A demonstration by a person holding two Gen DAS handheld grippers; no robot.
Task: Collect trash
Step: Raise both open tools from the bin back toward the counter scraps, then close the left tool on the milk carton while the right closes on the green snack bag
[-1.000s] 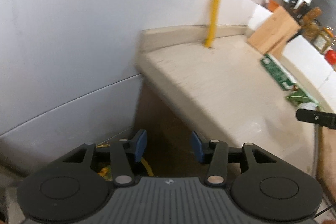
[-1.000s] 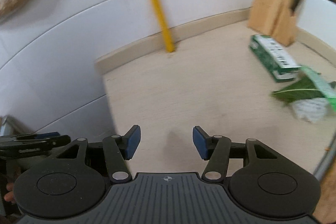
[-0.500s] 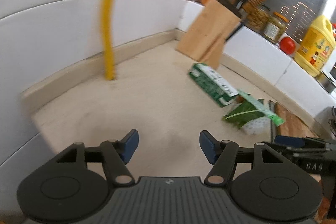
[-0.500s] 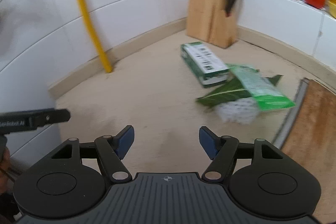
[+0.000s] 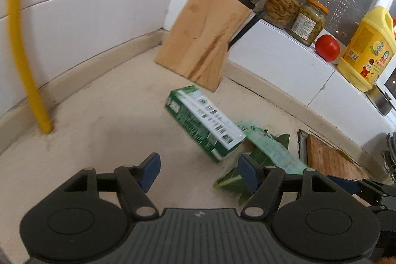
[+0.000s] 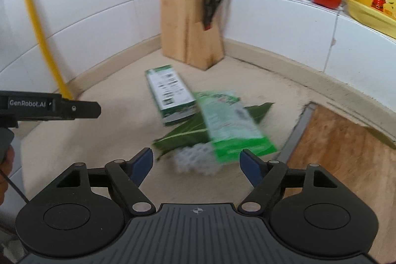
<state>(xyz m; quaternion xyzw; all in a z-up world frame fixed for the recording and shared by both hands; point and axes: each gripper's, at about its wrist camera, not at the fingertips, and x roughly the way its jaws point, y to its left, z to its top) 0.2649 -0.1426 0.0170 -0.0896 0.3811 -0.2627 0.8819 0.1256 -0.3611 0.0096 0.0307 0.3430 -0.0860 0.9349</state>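
Note:
On the beige counter (image 5: 104,120) lies a green and white carton (image 5: 205,125) (image 6: 170,95). A green wrapper (image 6: 230,125) (image 5: 272,150) leans over a green leaf (image 6: 183,135) (image 5: 232,180) and a white foam net (image 6: 195,160). My left gripper (image 5: 199,172) hovers short of the carton, its jaws opening with nothing between them. My right gripper (image 6: 196,165) hangs just before the foam net and wrapper, jaws opening, nothing pressed by the pads. The left gripper's side (image 6: 49,108) shows at the left of the right wrist view.
A wooden knife block (image 5: 205,51) (image 6: 190,24) stands in the corner behind the trash. Jars (image 5: 307,21), a tomato (image 5: 326,47) and a yellow oil jug (image 5: 363,48) sit on the white ledge. A yellow pipe (image 5: 24,61) rises at left; a wooden board (image 6: 341,155) lies at right.
Both views have swung from the wall and counter edge toward the corner, so the trash is now closer and centred. Both grippers' jaws stand wider than before.

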